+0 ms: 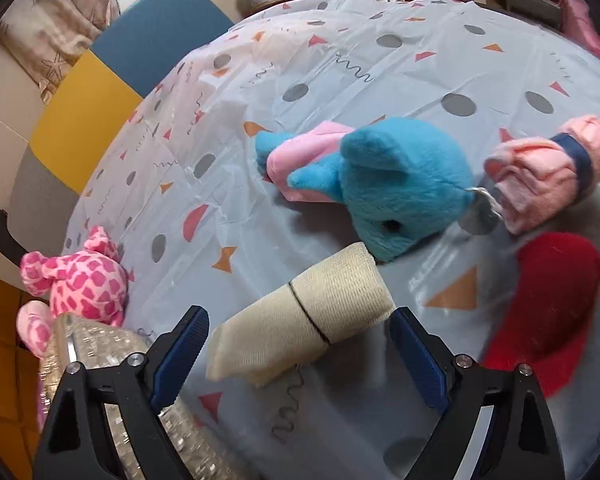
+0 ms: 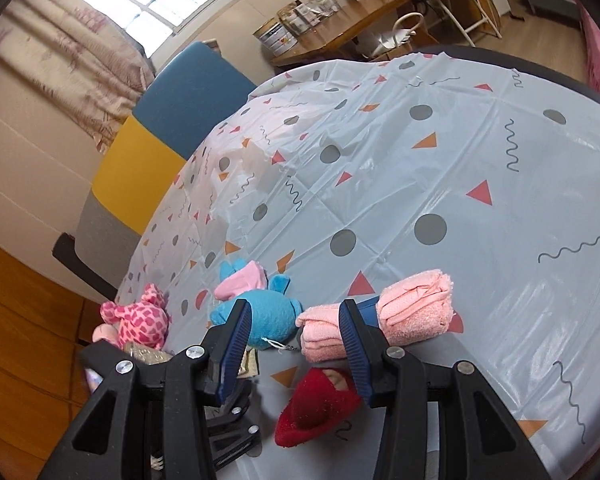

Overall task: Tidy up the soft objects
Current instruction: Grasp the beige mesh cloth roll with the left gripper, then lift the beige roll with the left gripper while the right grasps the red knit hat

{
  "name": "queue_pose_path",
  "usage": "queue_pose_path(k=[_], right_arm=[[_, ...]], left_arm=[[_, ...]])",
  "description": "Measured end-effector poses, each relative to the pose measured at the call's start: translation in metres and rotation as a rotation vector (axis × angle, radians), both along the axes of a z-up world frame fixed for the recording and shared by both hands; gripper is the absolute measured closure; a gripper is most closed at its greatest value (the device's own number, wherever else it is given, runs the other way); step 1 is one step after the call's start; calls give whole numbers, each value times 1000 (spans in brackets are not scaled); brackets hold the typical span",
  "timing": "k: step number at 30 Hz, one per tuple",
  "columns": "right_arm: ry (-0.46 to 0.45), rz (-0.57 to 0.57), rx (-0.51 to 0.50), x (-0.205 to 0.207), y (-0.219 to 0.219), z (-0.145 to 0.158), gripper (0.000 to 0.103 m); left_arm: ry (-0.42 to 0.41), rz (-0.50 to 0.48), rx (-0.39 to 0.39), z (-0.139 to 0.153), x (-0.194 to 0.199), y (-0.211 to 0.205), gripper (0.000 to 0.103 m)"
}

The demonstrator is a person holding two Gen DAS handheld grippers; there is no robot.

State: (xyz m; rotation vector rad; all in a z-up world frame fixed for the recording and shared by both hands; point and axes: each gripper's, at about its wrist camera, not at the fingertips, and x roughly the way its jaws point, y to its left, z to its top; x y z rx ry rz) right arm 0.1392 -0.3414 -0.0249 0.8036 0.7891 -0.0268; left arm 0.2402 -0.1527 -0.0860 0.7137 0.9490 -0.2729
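A cream rolled towel (image 1: 304, 320) bound by a thin black band lies on the patterned tablecloth (image 1: 340, 80). My left gripper (image 1: 300, 356) is open, its blue pads either side of the roll's near end without touching it. Beyond lie a blue plush in pink clothes (image 1: 380, 184), a pink rolled towel with a navy band (image 1: 548, 172) and a red soft item (image 1: 548, 308). In the right wrist view my right gripper (image 2: 294, 344) hangs open over the blue plush (image 2: 268, 316), the pink towel (image 2: 412, 312) and the red item (image 2: 320, 404), gripping nothing.
A pink spotted plush (image 1: 76, 276) sits at the table's left edge beside a clear textured container (image 1: 100, 352). A blue, yellow and grey chair (image 1: 112, 76) stands behind the table. Shelves with tins (image 2: 284, 32) line the far wall.
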Motion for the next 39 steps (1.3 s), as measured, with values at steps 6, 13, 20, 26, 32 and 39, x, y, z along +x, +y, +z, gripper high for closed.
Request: queue_pose_path(k=[6, 13, 20, 26, 32, 39], right_arm=[[-9, -59, 32, -5, -13, -2, 57], [9, -32, 26, 0, -10, -4, 57], [71, 34, 42, 6, -1, -15, 57], [75, 45, 37, 5, 2, -15, 57], [111, 62, 87, 6, 2, -25, 57], [156, 90, 97, 5, 7, -30, 57]], left_arm=[[58, 18, -127, -2, 3, -1, 60], [97, 51, -298, 17, -26, 14, 73], [178, 105, -440, 22, -68, 38, 73], [161, 130, -405, 14, -79, 34, 71], [197, 171, -363, -4, -62, 32, 49], [167, 185, -399, -4, -65, 46, 73]])
